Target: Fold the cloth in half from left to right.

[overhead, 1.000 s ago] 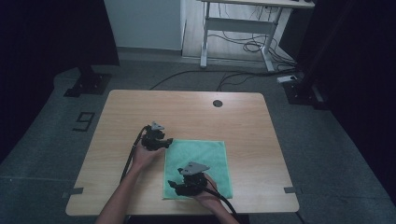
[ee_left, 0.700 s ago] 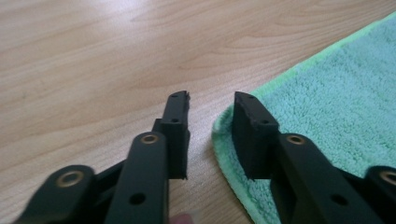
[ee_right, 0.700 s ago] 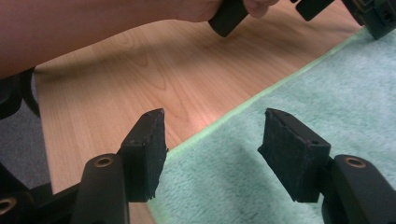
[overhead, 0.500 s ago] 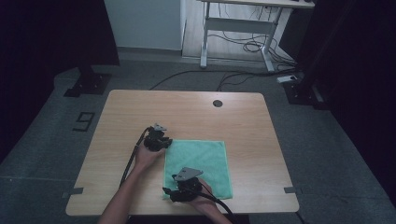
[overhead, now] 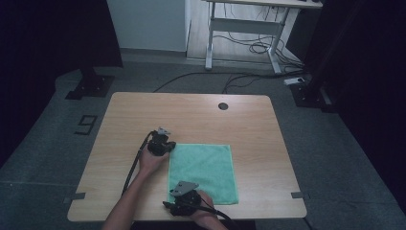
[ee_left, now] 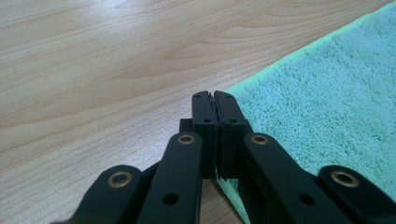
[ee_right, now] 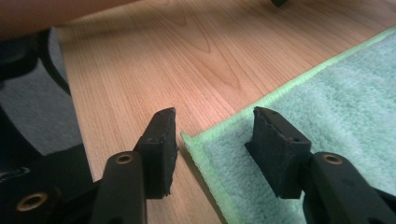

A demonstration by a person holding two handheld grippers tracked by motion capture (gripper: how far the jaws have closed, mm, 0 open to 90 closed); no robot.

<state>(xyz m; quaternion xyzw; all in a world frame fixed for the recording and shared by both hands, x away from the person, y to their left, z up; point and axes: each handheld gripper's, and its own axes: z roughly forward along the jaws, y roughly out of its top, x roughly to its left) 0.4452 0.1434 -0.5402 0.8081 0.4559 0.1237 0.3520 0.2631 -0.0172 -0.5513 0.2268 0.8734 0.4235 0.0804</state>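
The green cloth [overhead: 203, 172] lies flat and square on the wooden worktop [overhead: 191, 115], toward your side and a little right of centre. Its far-left corner sits at your left tongs [ee_left: 215, 105], and its near-left corner sits at your right tongs [ee_right: 212, 140].

Your left tongs have just been closing and now stand shut, the pads pressed together right at the cloth's corner. In the left gripper view the green hem runs up to and under them, but you cannot tell there whether any fabric is actually caught between the pads.

Your right tongs have just been closing too, yet a clear gap remains. One pad stands over bare wood just beside the hem, the other over the terry pile, with the corner between them and neither pad pressing on it.

In the high view your left hand [overhead: 148, 163] rests on the worktop beside the cloth's left edge, and your right hand [overhead: 201, 213] is at the near edge.
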